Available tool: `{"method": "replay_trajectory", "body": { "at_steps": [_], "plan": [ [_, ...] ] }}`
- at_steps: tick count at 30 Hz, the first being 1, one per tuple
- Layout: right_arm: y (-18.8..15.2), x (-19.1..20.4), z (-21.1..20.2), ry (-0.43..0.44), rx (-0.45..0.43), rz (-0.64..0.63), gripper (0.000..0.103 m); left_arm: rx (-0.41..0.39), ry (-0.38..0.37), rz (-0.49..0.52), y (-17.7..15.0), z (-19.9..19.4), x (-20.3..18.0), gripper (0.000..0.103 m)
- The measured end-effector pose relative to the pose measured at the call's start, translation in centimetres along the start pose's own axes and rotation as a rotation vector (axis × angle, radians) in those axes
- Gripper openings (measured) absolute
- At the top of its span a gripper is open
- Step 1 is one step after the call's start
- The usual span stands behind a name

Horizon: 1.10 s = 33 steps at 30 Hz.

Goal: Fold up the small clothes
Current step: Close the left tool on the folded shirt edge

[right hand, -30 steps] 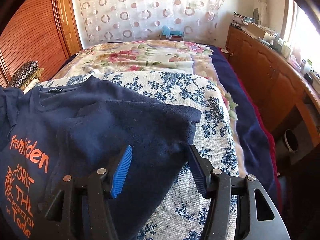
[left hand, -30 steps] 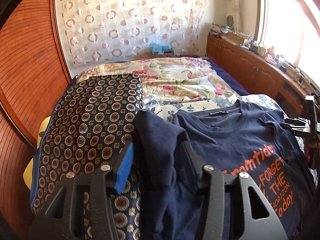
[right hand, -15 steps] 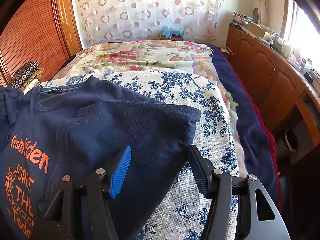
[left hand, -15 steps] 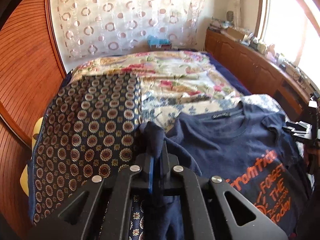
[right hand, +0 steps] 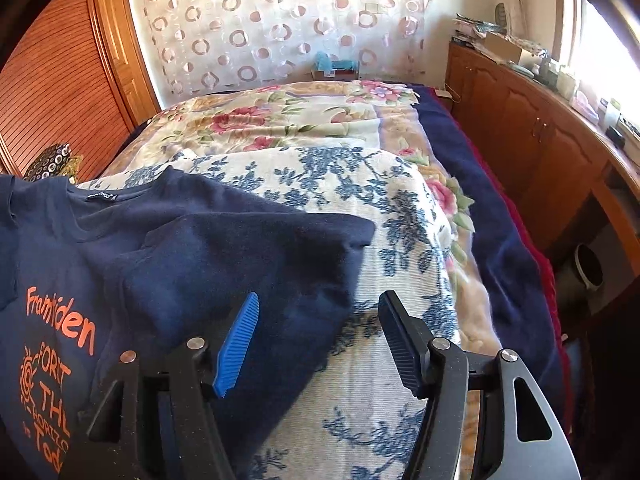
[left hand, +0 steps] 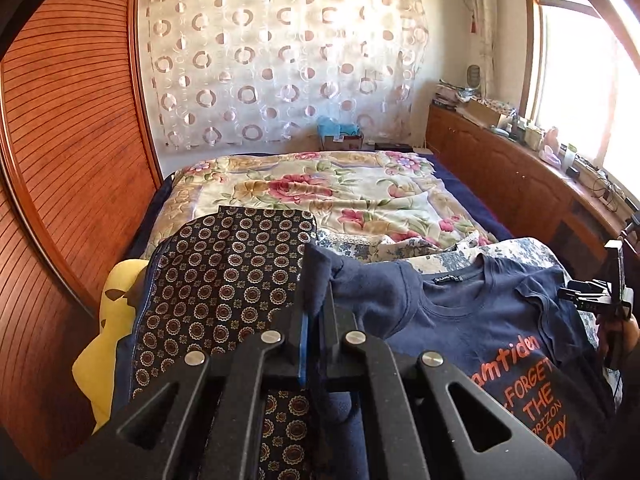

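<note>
Navy T-shirt (left hand: pixel 472 320), printed in orange lettering, lies face up on the blue-flowered white blanket (right hand: pixel 360 184) at the near end of the bed, collar toward the far wall. It looks light, limp and unslippery, so it should drape from any pinch and sag wherever it is unsupported; a seam, hem or sleeve edge seems the surest place to take hold. The left gripper (left hand: pixel 316 312) is clamped tight on the left sleeve (left hand: pixel 320 268), which stands up in a peak between the pads. The right gripper (right hand: pixel 316 336) has its jaws apart and opening; the right sleeve (right hand: pixel 260 264), already folded inward, lies under and between its fingers (right hand: pixel 238 340), which do not press on it. That gripper also shows at the right edge of the left wrist view, with part of a hand behind it. Beside the shirt on the left lies a dark medallion-patterned cloth (left hand: pixel 216 280) over something yellow (left hand: pixel 108 320), probably a cushion. Farther off are a floral quilt (left hand: pixel 312 188), a circle-patterned curtain (left hand: pixel 280 60), slatted wooden doors (left hand: pixel 68 140) and a cluttered wooden sideboard (right hand: pixel 532 120) below a window. Nothing blocks the fold itself, though the soft, uneven bedding could let layers wrinkle or slide.
</note>
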State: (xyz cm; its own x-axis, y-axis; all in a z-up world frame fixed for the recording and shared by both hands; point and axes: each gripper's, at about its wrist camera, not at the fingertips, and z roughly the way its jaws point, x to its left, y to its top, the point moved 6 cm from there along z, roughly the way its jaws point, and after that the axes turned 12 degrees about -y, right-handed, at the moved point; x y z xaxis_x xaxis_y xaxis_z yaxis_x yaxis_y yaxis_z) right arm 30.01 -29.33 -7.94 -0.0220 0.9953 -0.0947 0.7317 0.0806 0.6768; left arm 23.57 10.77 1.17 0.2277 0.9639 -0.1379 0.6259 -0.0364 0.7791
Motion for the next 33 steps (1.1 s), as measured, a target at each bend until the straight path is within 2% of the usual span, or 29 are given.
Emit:
{"method": "replay_trajectory", "body": {
  "at_steps": [5, 14, 26, 30, 32, 33],
  "plan": [
    [0.4, 0.6, 0.3, 0.007, 0.009, -0.018, 0.064, -0.013, -0.014, 0.01, 0.0, -0.3, -0.6, 0.005],
    [1.2, 1.5, 1.2, -0.042, 0.004, -0.059, 0.064, -0.014, -0.019, 0.032, -0.6, -1.0, -1.7, 0.005],
    [1.8, 0.2, 1.8, -0.075, 0.023, 0.019, 0.064, -0.012, -0.025, 0.047, -1.4, -0.8, -2.4, 0.005],
    [1.9, 1.1, 1.9, -0.067, 0.02, -0.015, 0.064, -0.01, -0.024, 0.052, -1.6, -0.7, -2.6, 0.005],
    [1.9, 1.4, 1.7, -0.051, 0.017, -0.033, 0.059, -0.009, -0.023, 0.054, -1.7, -0.7, -2.6, 0.005],
    [1.9, 1.7, 1.6, -0.039, 0.014, -0.044, 0.05, -0.009, -0.023, 0.053, -1.7, -0.7, -2.6, 0.005]
  ]
}}
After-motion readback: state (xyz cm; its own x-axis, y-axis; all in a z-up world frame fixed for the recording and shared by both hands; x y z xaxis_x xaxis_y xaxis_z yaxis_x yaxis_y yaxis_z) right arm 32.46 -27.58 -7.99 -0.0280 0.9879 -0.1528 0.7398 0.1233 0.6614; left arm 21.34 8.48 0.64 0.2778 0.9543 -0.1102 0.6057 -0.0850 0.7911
